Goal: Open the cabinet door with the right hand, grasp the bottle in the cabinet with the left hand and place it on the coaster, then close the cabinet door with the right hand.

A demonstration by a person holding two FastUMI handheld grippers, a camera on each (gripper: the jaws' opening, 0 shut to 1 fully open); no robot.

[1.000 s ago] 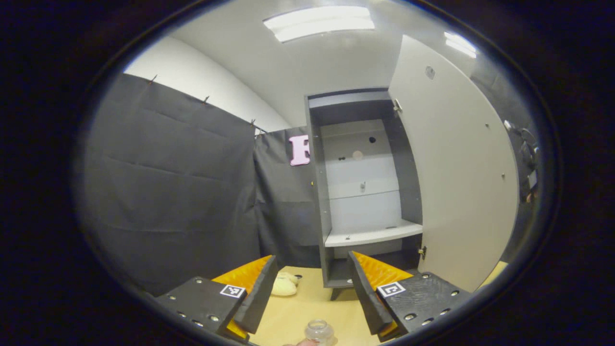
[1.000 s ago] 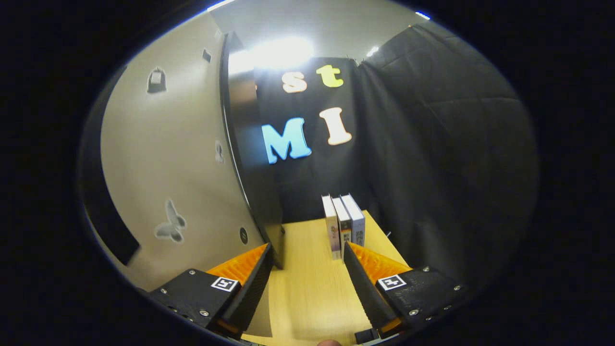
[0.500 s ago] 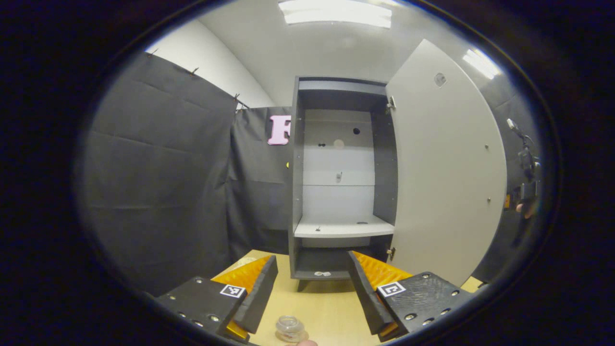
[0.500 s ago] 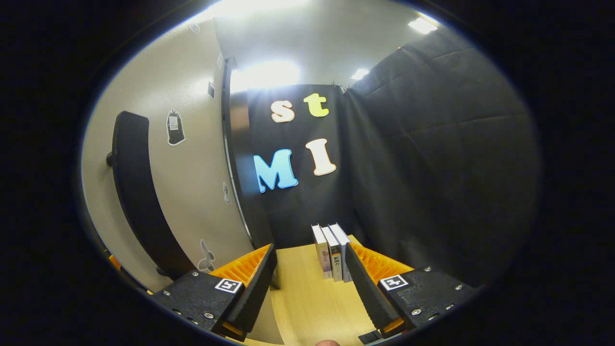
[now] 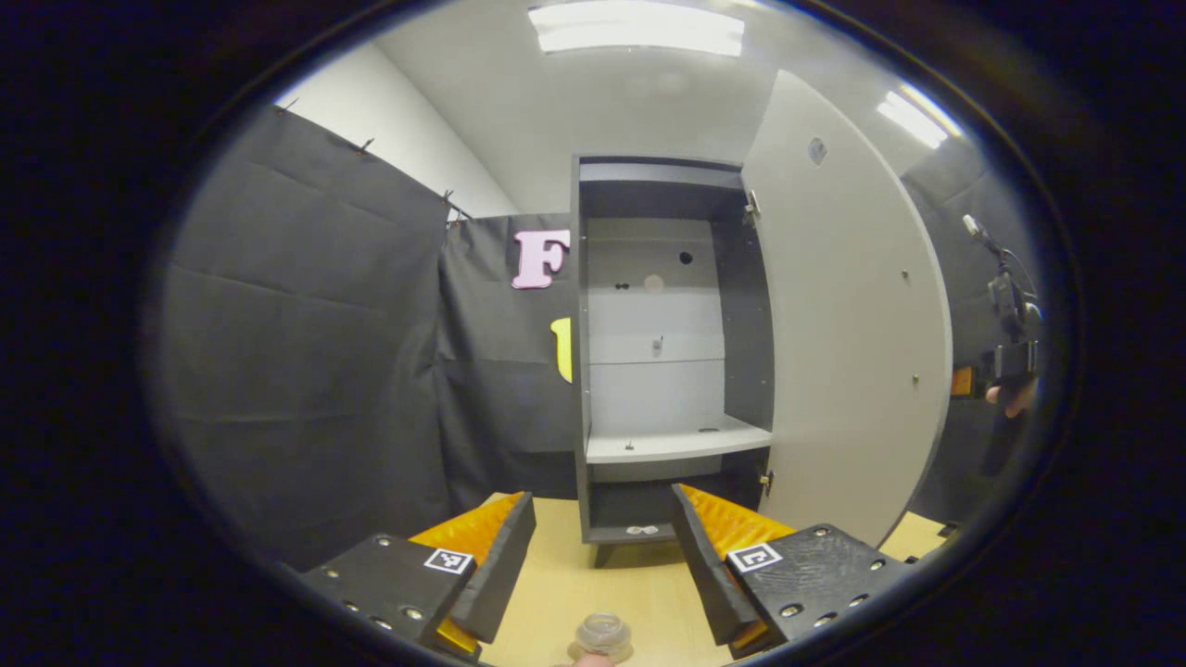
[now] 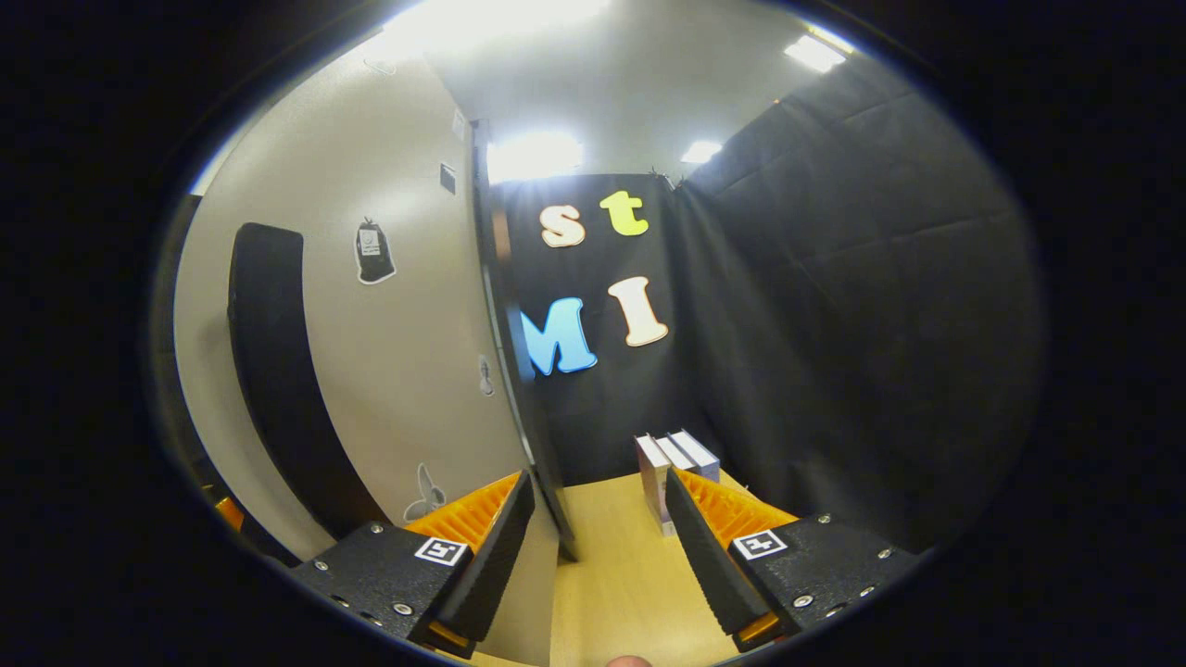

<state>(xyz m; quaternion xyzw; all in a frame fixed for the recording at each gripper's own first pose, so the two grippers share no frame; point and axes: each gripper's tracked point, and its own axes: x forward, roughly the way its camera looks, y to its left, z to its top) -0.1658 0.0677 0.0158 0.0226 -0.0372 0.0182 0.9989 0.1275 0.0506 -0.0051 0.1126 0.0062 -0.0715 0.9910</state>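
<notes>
The left gripper [image 5: 602, 565] is spread and holds nothing; the bottle [image 5: 602, 635] stands on the table [image 5: 639, 593] low between its fingers, with the open cabinet [image 5: 672, 352] ahead. The right gripper [image 6: 598, 547] also gapes empty, the cabinet door [image 6: 408, 352] edge-on just beyond its left finger, books [image 6: 672, 463] past its right.

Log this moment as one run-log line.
door: open | bottle: on table, below left gripper, ungrasped | left: open | right gripper: open, beside door edge | shelf: no bottle

3 upright books [image 6: 675, 466] at the back of a wooden table [image 6: 621, 593], ceiling light panel [image 5: 639, 28]
</notes>
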